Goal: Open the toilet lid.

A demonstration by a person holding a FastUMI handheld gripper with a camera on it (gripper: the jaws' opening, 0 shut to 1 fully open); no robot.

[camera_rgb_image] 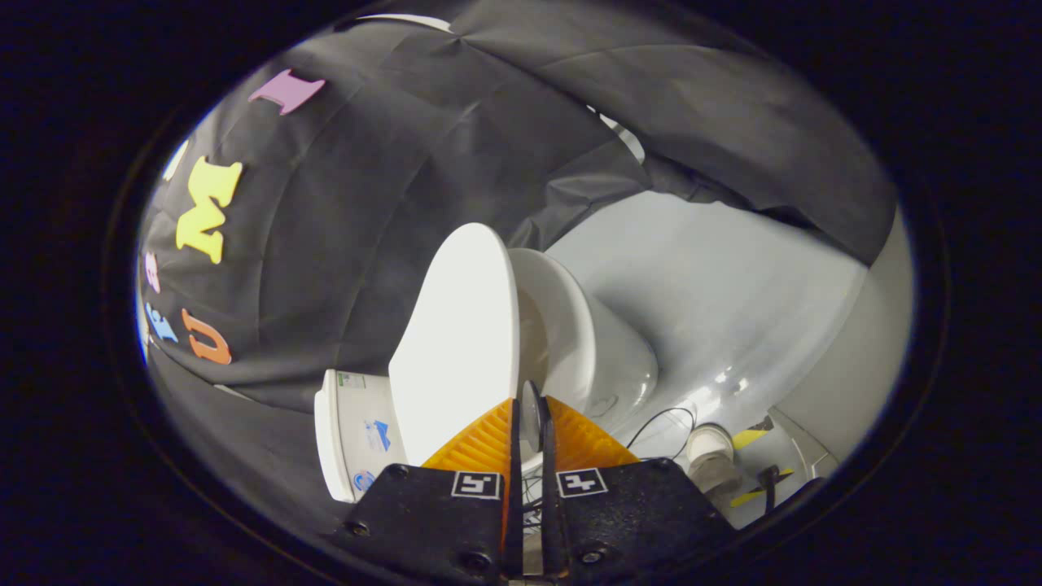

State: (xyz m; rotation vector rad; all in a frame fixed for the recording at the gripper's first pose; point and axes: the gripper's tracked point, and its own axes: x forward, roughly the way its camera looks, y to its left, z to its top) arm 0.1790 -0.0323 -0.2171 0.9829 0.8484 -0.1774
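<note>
Pale floor (733, 277) — one lid (456, 342), tool (529, 415)-pinched

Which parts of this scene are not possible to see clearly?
- Claw: whether it presses the toilet lid edge; its own fingers hide the contact.
- Toilet bowl inside: hidden behind the lid.
- Tank labels: too small.
- Cable end: hidden by the claw body.

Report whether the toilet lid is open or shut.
Partly open: the toilet lid stands apart from the bowl, its edge pinched in the gripper.

The pale grey floor (733, 268) carries the toilet (602, 350), a thin black cable (663, 419) and a shoe (710, 456).
</note>
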